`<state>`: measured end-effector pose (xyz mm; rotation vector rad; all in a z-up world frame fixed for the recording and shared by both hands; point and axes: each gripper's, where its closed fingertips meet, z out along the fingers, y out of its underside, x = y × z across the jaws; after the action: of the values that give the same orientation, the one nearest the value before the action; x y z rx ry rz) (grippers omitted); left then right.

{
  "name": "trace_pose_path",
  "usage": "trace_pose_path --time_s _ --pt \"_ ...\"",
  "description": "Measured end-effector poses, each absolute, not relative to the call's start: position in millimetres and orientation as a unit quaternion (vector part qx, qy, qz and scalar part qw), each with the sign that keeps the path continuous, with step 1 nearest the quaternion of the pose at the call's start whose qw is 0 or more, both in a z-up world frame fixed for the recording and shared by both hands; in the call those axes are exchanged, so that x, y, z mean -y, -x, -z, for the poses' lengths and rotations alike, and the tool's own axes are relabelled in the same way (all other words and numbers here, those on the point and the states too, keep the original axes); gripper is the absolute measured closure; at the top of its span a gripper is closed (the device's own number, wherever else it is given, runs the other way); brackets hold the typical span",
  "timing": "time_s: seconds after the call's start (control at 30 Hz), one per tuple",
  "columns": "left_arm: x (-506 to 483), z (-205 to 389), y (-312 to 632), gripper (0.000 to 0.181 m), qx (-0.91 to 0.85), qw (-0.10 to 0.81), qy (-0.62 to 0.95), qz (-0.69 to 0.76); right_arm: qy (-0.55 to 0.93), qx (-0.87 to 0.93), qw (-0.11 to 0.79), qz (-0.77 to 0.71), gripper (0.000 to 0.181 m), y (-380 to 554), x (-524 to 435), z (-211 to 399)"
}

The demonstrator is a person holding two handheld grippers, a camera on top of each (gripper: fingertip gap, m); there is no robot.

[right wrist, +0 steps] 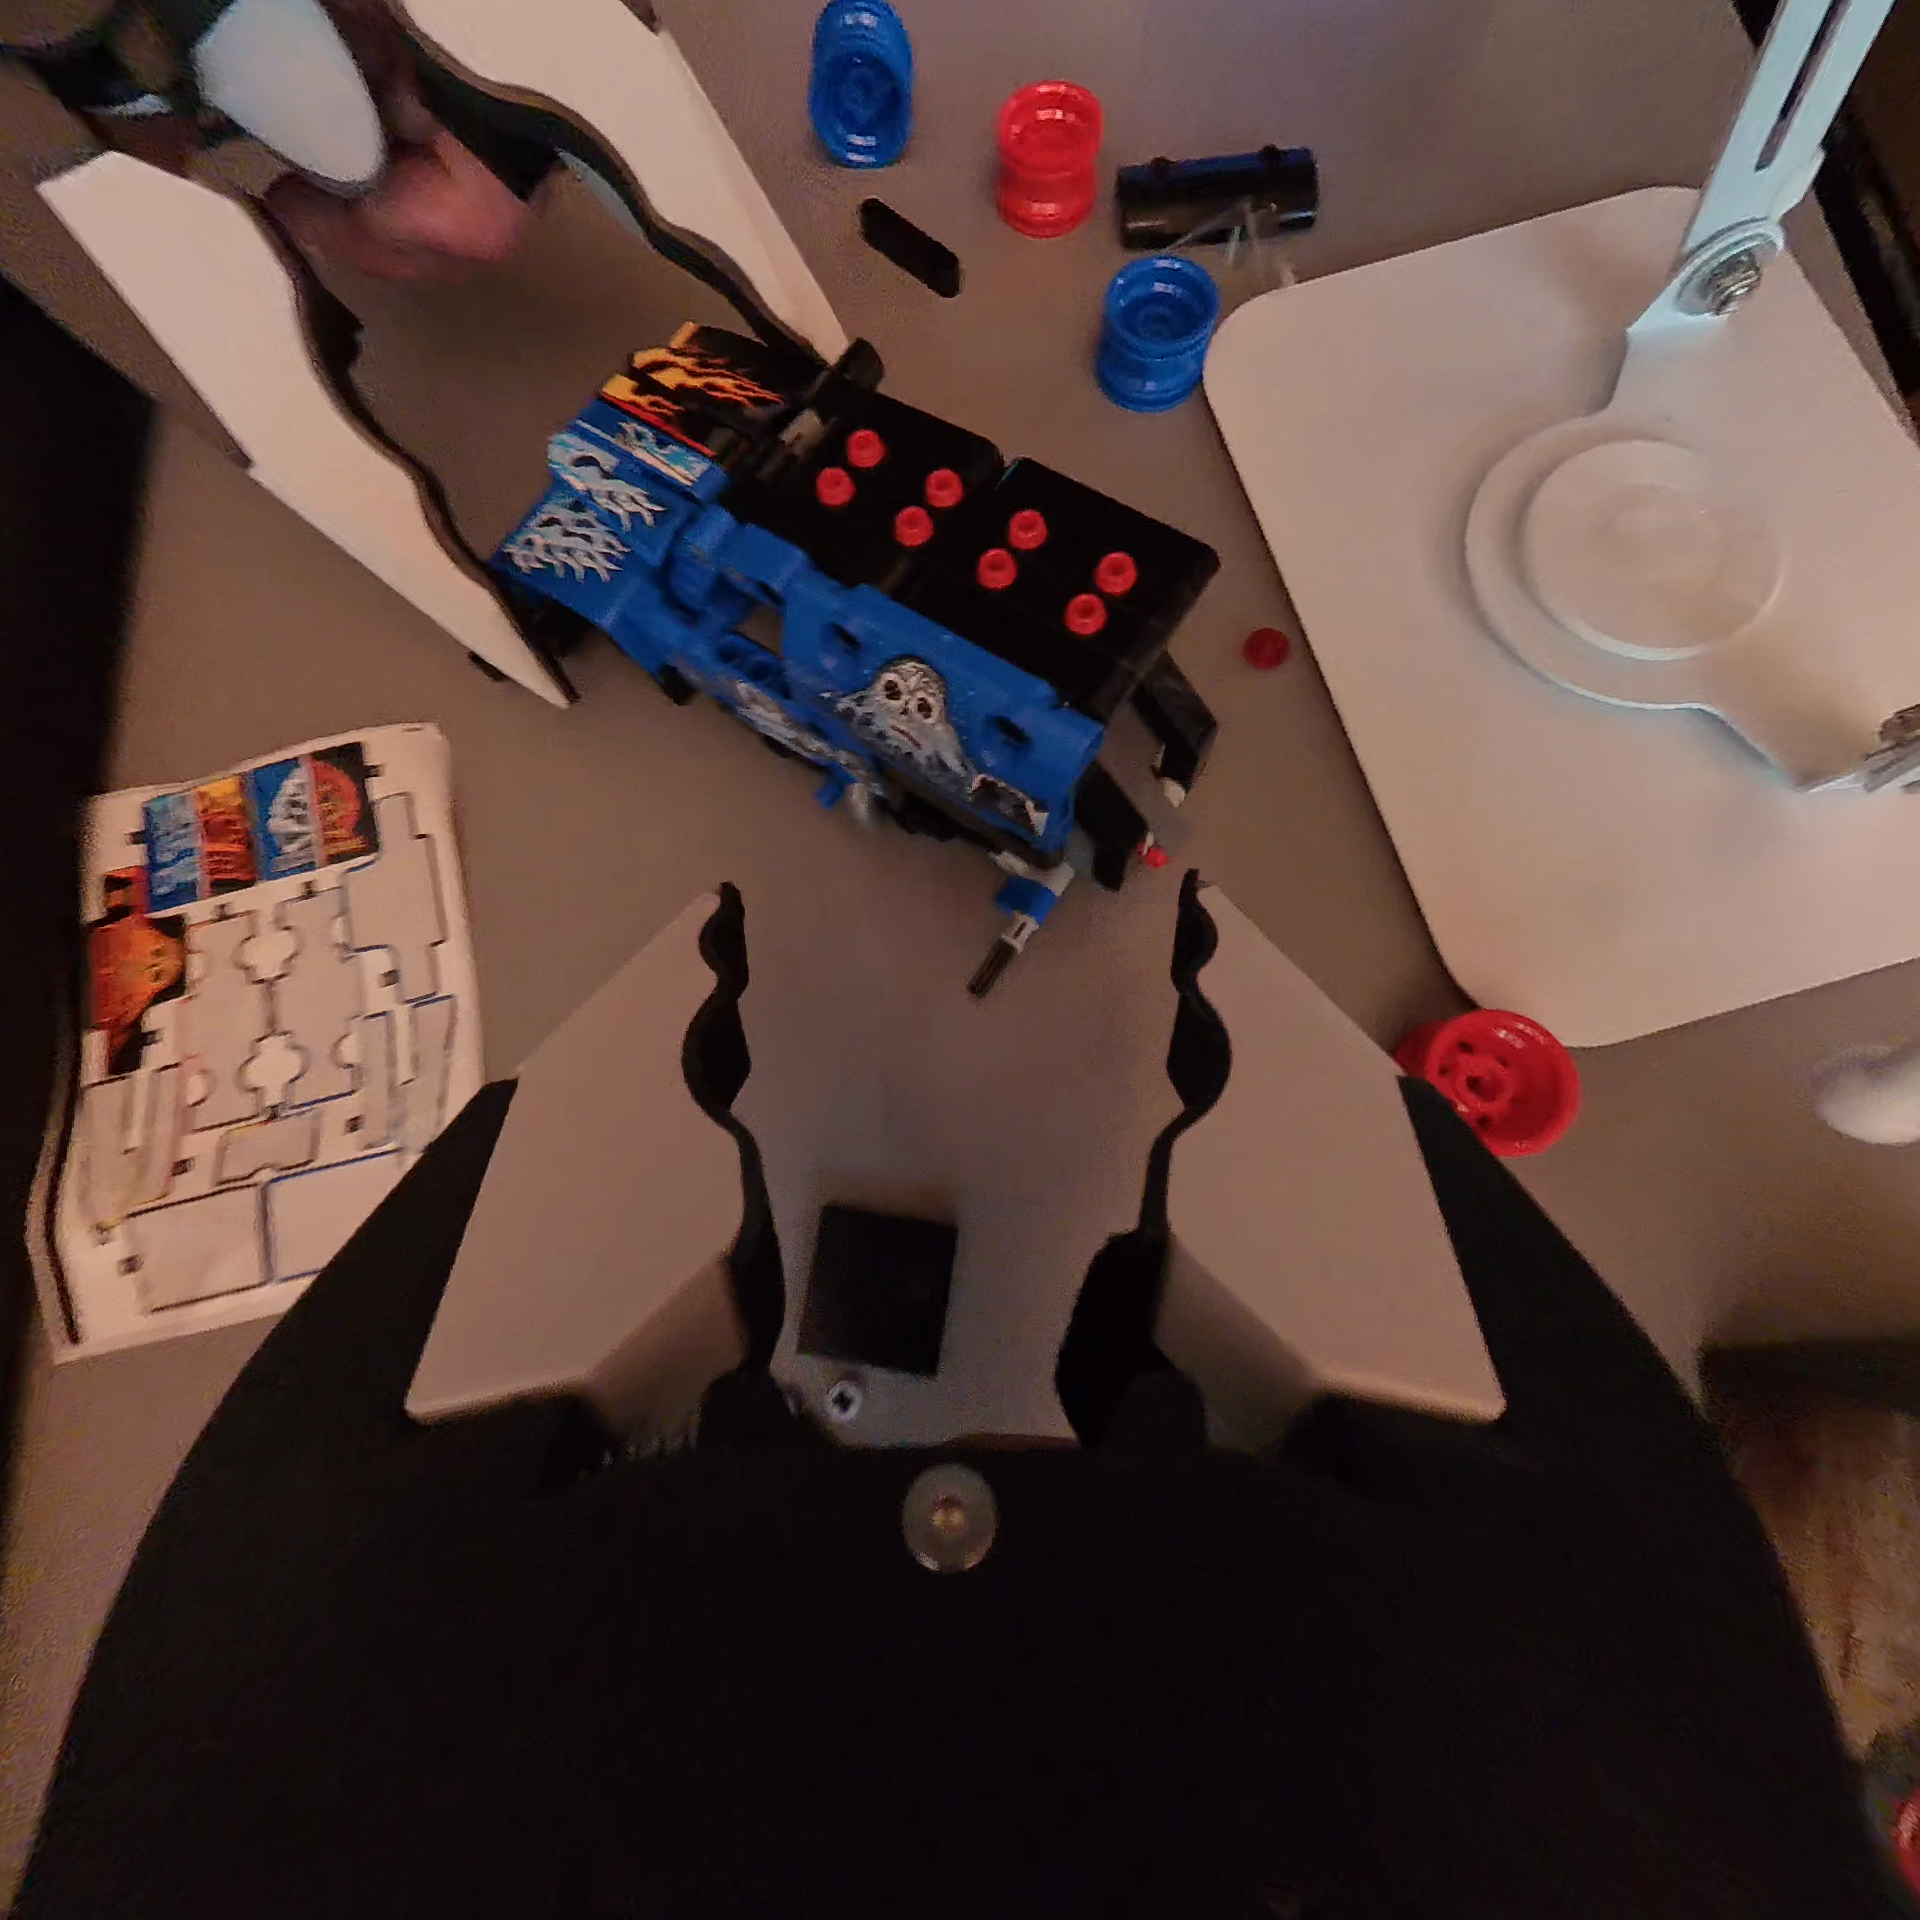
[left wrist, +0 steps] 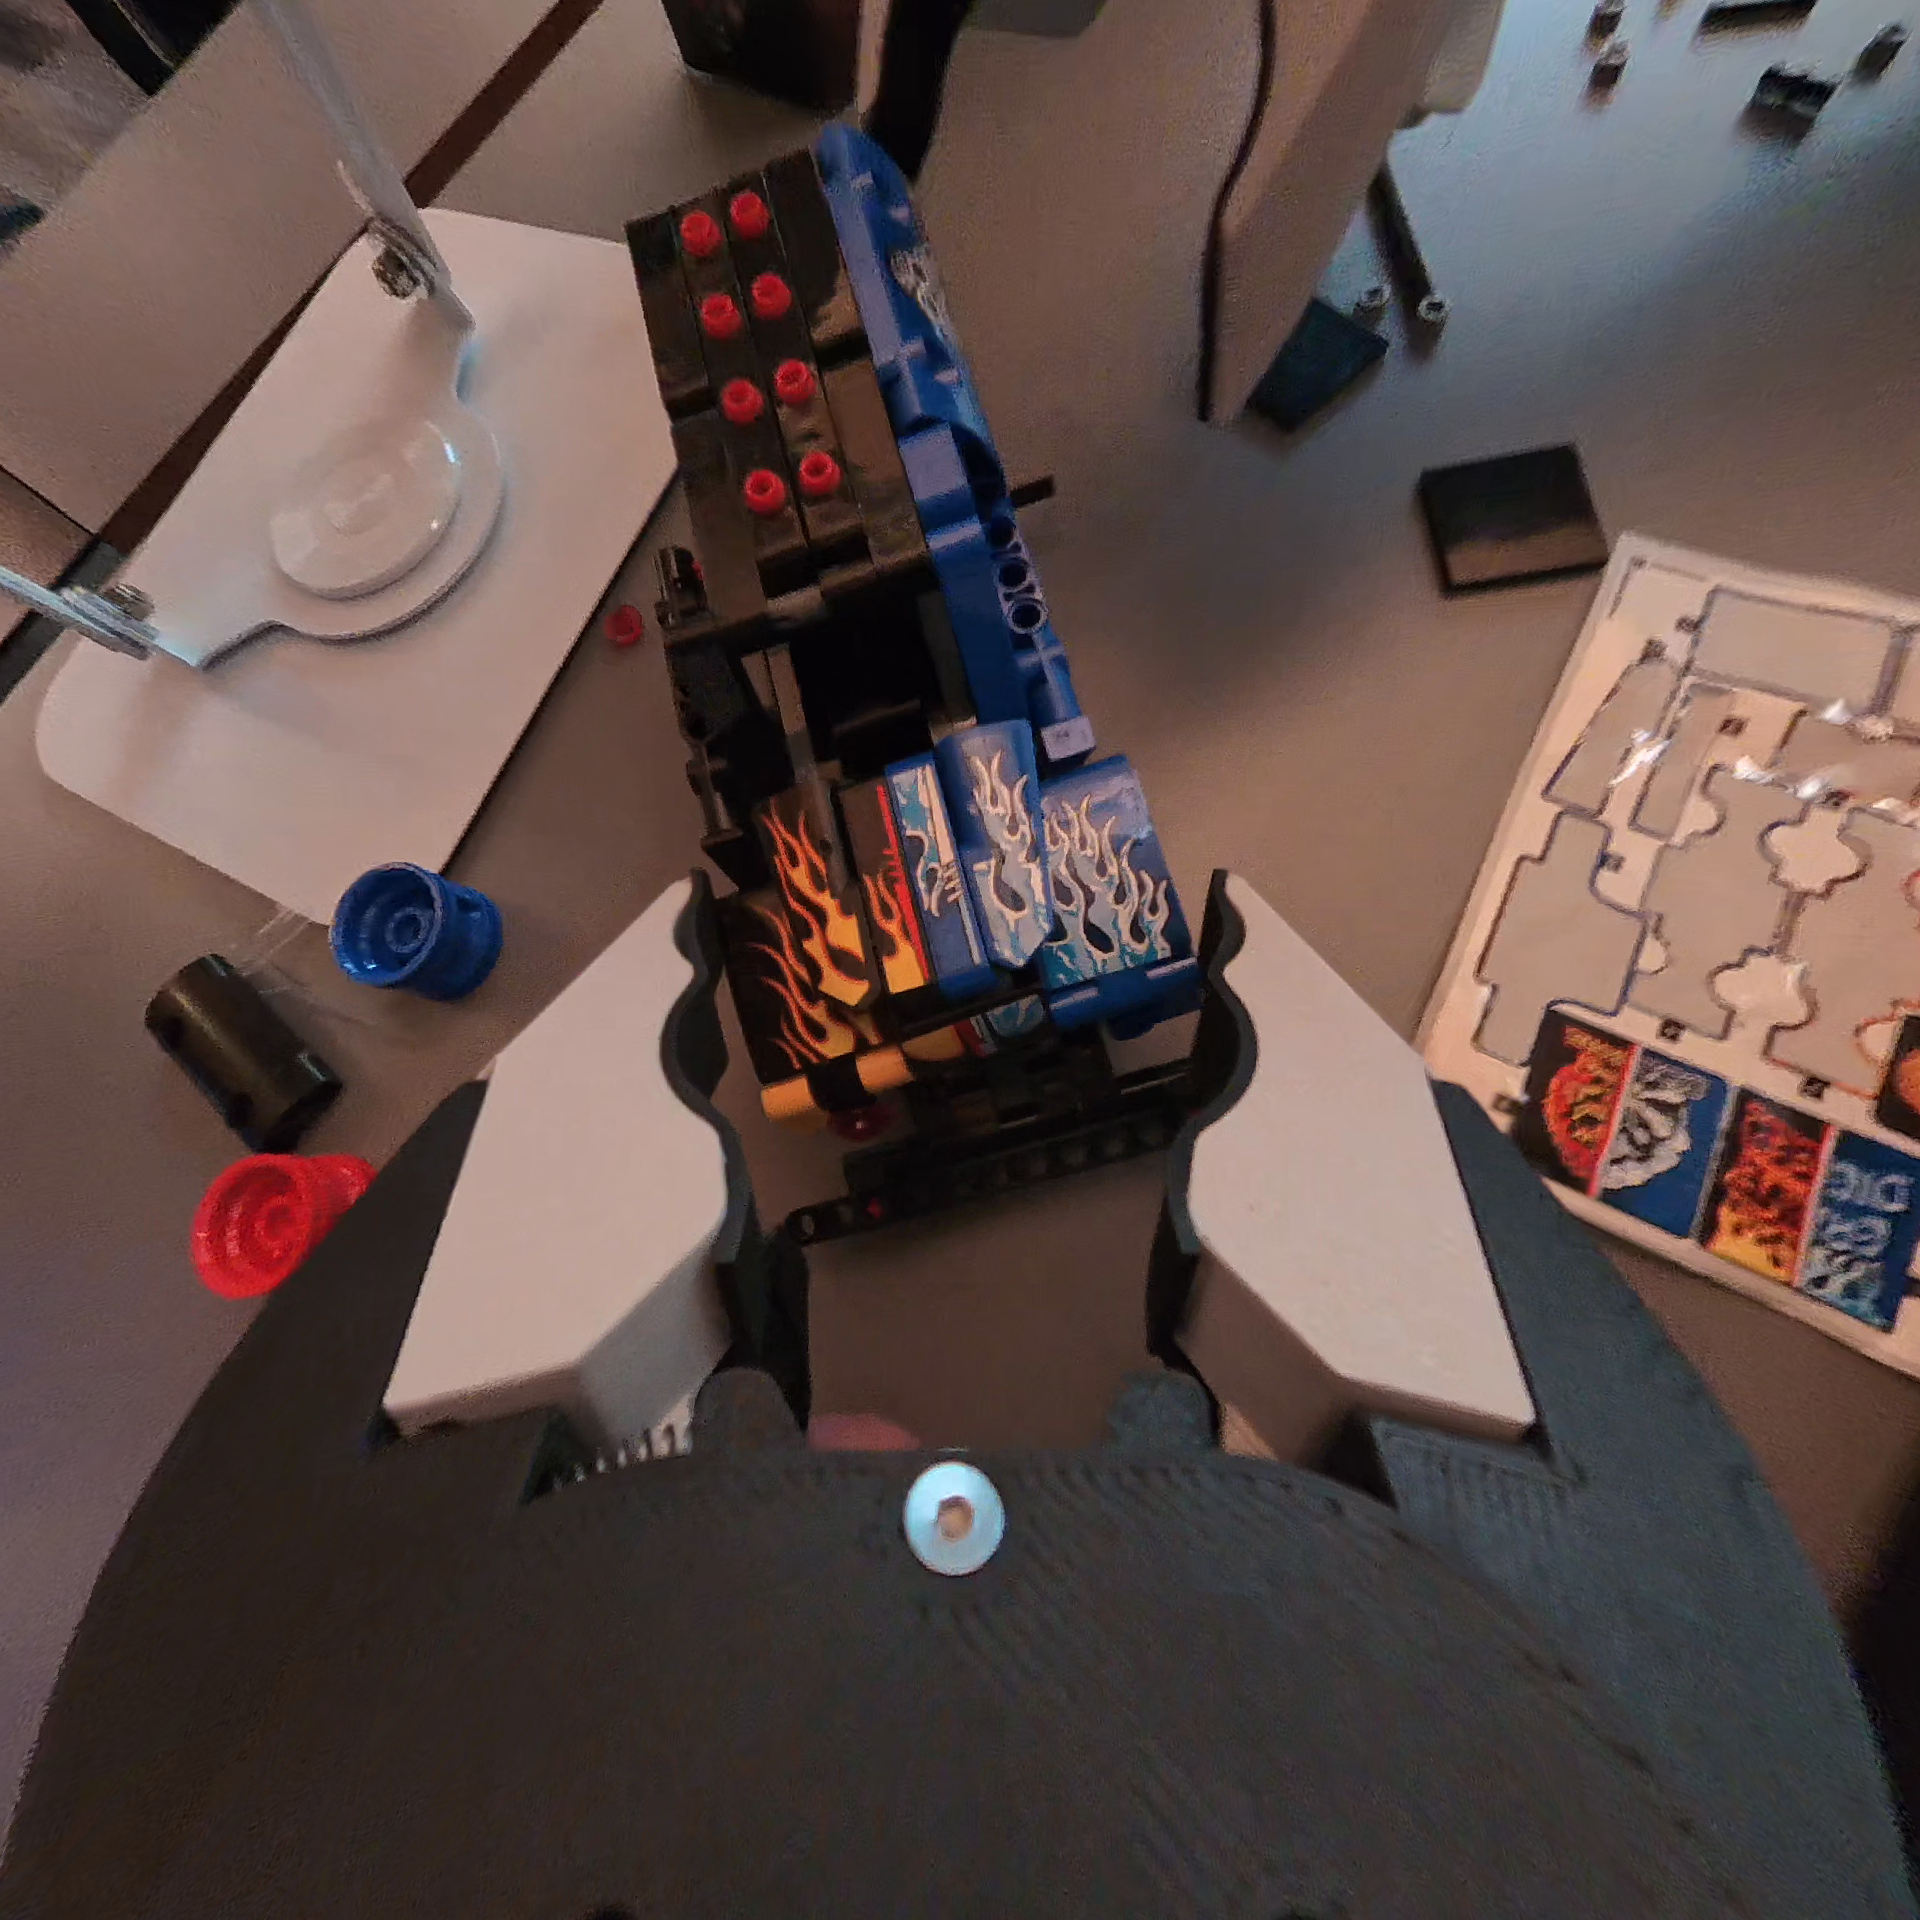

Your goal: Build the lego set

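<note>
Left gripper (left wrist: 956, 997) closest in: I note its fingers bracket the flame-decal end of the lego model (left wrist: 883, 644), touching both sides.

Right gripper (right wrist: 956, 1039) hangs spread wide, gripping nothing, above bare table with a black tile (right wrist: 878, 1304) between its fingers. Beyond it the model lies on the grey table (right wrist: 623, 883); sticker sheet (right wrist: 260, 1039) left, red wheel (right wrist: 1491, 1081) right, blue wheel (right wrist: 1158, 332) and white stand base (right wrist: 1455, 831) farther off.
</note>
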<state>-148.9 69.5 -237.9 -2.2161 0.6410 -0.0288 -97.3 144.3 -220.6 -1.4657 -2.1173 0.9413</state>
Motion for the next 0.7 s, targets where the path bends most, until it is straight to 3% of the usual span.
trace_pose_path --time_s 0.17,0.3,0.4,0.57,0.7 --pt "-71 239 155 0.091 -0.277 0.414 0.867 0.014 0.506 0.779 0.191 -0.316 0.096 102 -133 240" --pt "-72 242 184 0.094 -0.258 0.407 0.875 -0.042 0.497 0.791 0.167 -0.315 0.122 94 -126 238" --pt "-70 246 188 0.085 -0.264 0.401 0.876 -0.049 0.486 0.796 0.144 -0.331 0.138 90 -117 238" --pt "-67 249 196 0.094 -0.267 0.392 0.878 -0.057 0.505 0.796 0.183 -0.279 0.097 97 -135 248" --pt "-69 245 190 0.095 -0.233 0.401 0.886 0.004 0.482 0.799 0.206 -0.295 0.099 109 -126 250"
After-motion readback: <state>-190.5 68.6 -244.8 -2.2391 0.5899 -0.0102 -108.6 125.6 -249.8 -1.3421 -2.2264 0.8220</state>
